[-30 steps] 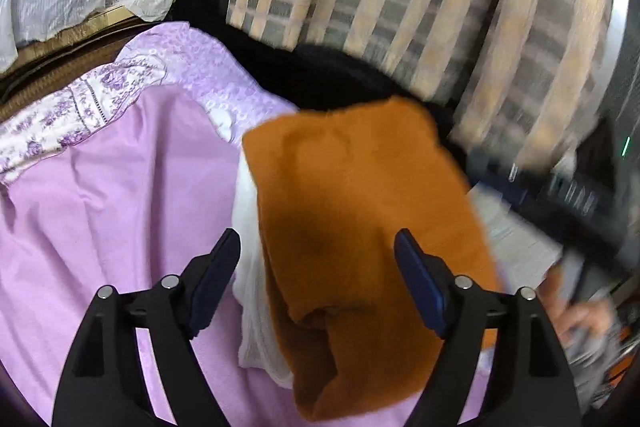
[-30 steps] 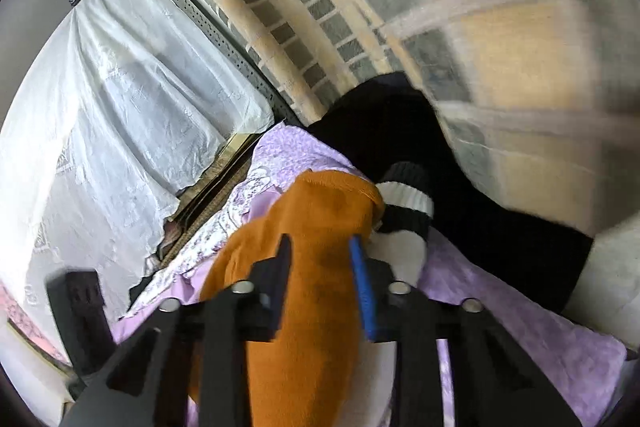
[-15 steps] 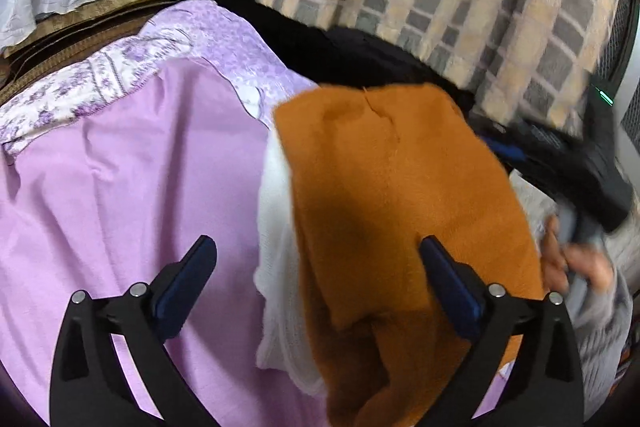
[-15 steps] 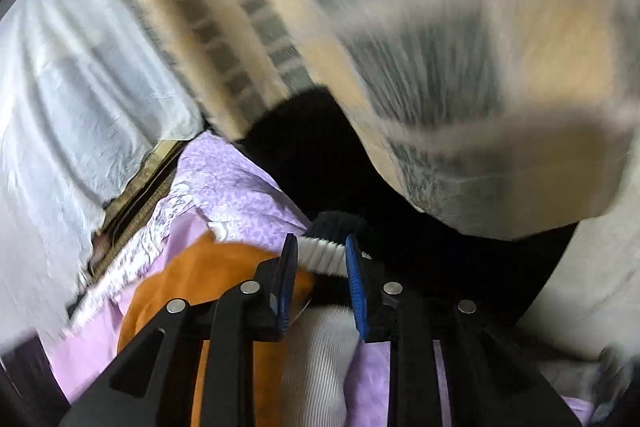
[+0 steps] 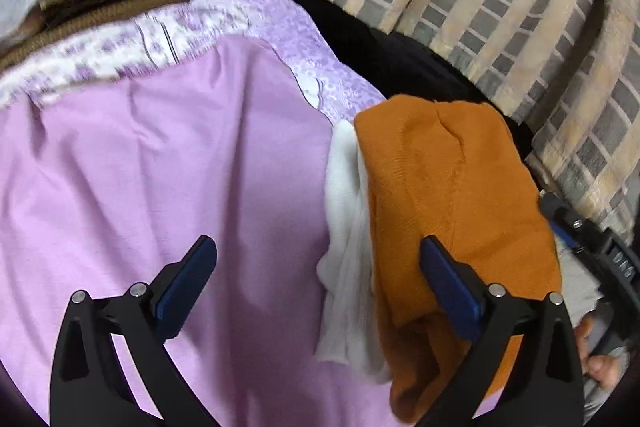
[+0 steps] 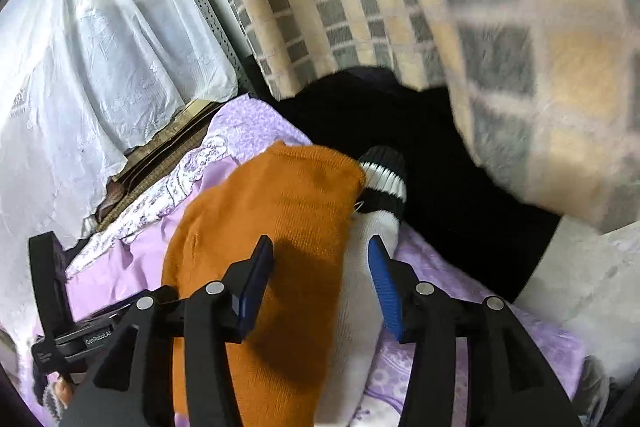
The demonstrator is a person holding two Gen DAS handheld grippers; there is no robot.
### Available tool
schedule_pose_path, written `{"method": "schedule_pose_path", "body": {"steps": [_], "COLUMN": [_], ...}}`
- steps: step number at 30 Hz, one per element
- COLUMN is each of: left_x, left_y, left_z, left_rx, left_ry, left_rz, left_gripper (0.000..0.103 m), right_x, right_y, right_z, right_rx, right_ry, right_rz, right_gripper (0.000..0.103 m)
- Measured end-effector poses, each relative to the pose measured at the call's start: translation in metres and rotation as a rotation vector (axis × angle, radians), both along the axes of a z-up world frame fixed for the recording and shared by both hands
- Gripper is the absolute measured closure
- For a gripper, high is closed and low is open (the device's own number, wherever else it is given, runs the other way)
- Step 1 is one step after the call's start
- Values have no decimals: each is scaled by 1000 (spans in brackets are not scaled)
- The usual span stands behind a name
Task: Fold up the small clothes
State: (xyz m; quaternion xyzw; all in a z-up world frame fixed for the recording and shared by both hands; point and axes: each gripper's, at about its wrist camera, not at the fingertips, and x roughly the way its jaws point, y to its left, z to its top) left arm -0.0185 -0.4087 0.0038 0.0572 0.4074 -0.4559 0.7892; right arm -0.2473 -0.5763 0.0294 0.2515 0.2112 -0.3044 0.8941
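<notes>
Orange knit garment (image 5: pixel 452 203) lay folded on purple sheet (image 5: pixel 168 167), white sock (image 5: pixel 344 267) at its 9 o'clock. Left gripper (image 5: pixel 316 283) spread wide, empty. Right gripper (image 6: pixel 320 283) opening, gripping nothing. Knit looked soft, light, floppy; best grasp at edge

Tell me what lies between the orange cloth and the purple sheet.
A white garment lies between the orange cloth and the purple sheet, shown in the left wrist view.

Open purple sheet (image 5: pixel 180 167) leftward, checked blanket (image 5: pixel 520 7) crowding right — perhaps overhanging
</notes>
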Motion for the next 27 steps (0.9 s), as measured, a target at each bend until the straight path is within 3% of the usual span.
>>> {"method": "schedule_pose_path", "body": {"steps": [1,3,5,12,27], "left_x": [-5,-15,-23,-65,-140], "left_y": [3,9,13,41,128], "left_z": [3,9,15,28,86], "left_rx": [7,15,18,16,-72], "left_ry": [-34,-84,-122,-204,-390], "left_rz": [6,12,16,-23,-87], "left_gripper": [4,5,5,5,5], "right_x": [-3,-13,-23,-52,-81], "right_y": [10,23,36,82,207], "right_z": [5,9,13,18,66], "right_rx": [-17,-32,-48,-23,-210], "right_ry": [5,4,8,33,155], "right_rz": [-6,-17,-32,-55,-128], "right_gripper": [52,39,32,26,4]}}
